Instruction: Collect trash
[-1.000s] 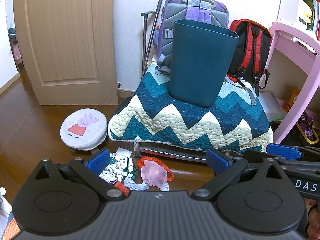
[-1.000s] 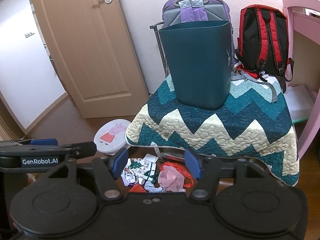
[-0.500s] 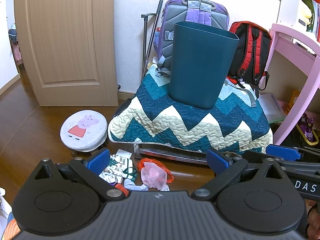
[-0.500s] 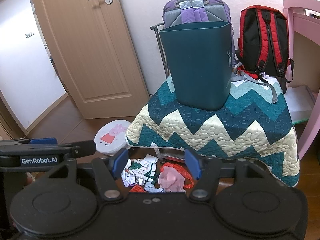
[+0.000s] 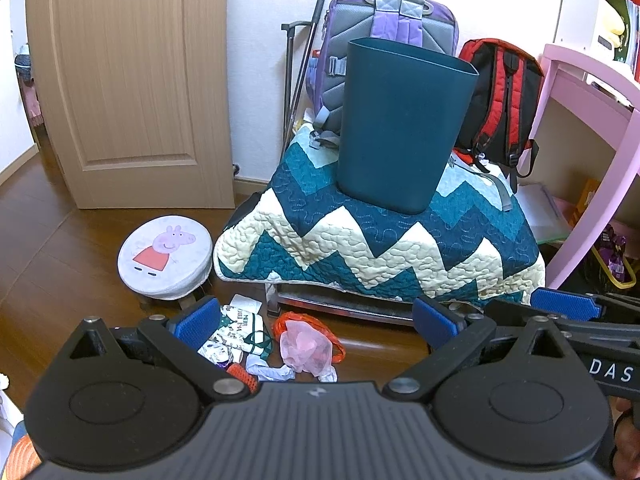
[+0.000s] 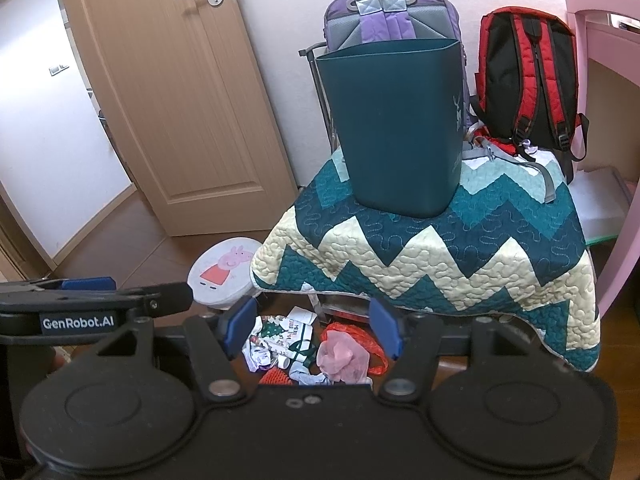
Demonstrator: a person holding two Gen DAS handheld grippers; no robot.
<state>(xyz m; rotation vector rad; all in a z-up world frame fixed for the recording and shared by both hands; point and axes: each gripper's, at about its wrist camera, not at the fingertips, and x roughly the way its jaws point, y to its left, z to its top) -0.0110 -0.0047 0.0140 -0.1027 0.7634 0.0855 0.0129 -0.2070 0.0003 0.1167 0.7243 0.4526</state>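
Note:
A pile of trash lies on the wooden floor in front of the quilt: a pink plastic bag (image 5: 306, 346) on an orange net, printed paper wrappers (image 5: 236, 330) and a crumpled white scrap (image 5: 268, 372). It also shows in the right wrist view (image 6: 340, 356). A dark teal bin (image 5: 400, 128) stands upright on the zigzag quilt (image 5: 380, 240); it also shows in the right wrist view (image 6: 396, 124). My left gripper (image 5: 316, 320) is open and empty above the pile. My right gripper (image 6: 314, 326) is open and empty above the same pile.
A round Peppa Pig stool (image 5: 165, 256) stands left of the quilt. A purple backpack (image 5: 384, 20) and a red-black backpack (image 5: 504, 96) lean on the wall behind the bin. A pink desk (image 5: 592, 128) is at right, a wooden door (image 5: 128, 80) at left.
Both grippers have stayed open. The views have shifted only slightly, with the scene sitting a little lower and nearer in the left wrist view.

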